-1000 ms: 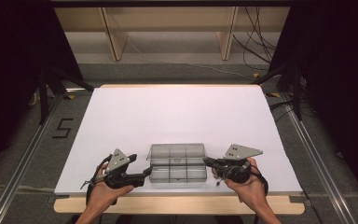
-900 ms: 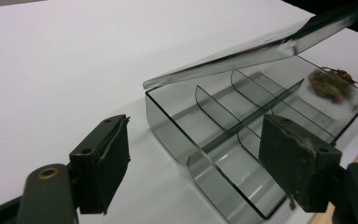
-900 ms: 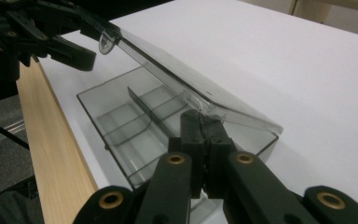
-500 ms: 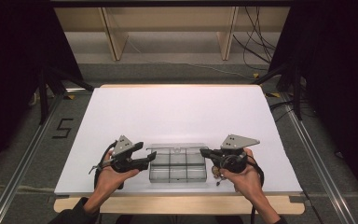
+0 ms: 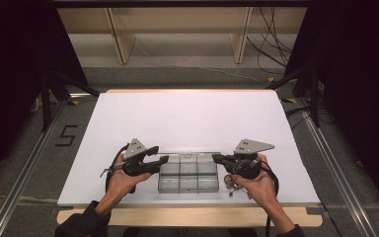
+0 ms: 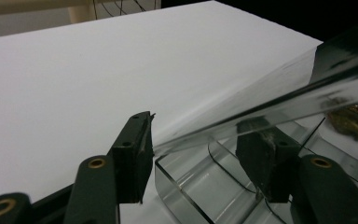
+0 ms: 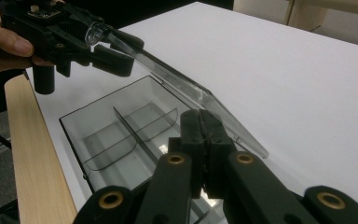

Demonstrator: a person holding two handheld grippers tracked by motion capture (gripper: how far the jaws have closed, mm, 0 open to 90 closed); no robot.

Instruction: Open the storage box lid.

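Note:
A clear plastic compartment box (image 5: 187, 178) sits near the table's front edge, its compartments bare (image 7: 121, 135). Its clear lid (image 5: 187, 153) is raised on a slant (image 7: 168, 74). My left gripper (image 5: 160, 154) is at the lid's left end. Its jaws have just been closing and still stand apart, with the lid's edge (image 6: 270, 107) running between them (image 6: 200, 149). The right gripper view shows that gripper (image 7: 130, 56) straddling the lid's corner. My right gripper (image 5: 215, 158) is at the box's right end, jaws together (image 7: 204, 121) on the lid's near edge.
A small brown tangled thing (image 5: 232, 185) lies on the white table (image 5: 187, 118) just right of the box, under the right hand. The wooden front rim (image 7: 28, 154) runs close to the box. Shelving legs and cables (image 5: 271, 49) stand beyond the far edge.
The lid went from flat on the box to raised. Both hands moved a little away from the front edge, and the left gripper's jaws narrowed around the lid's left end.

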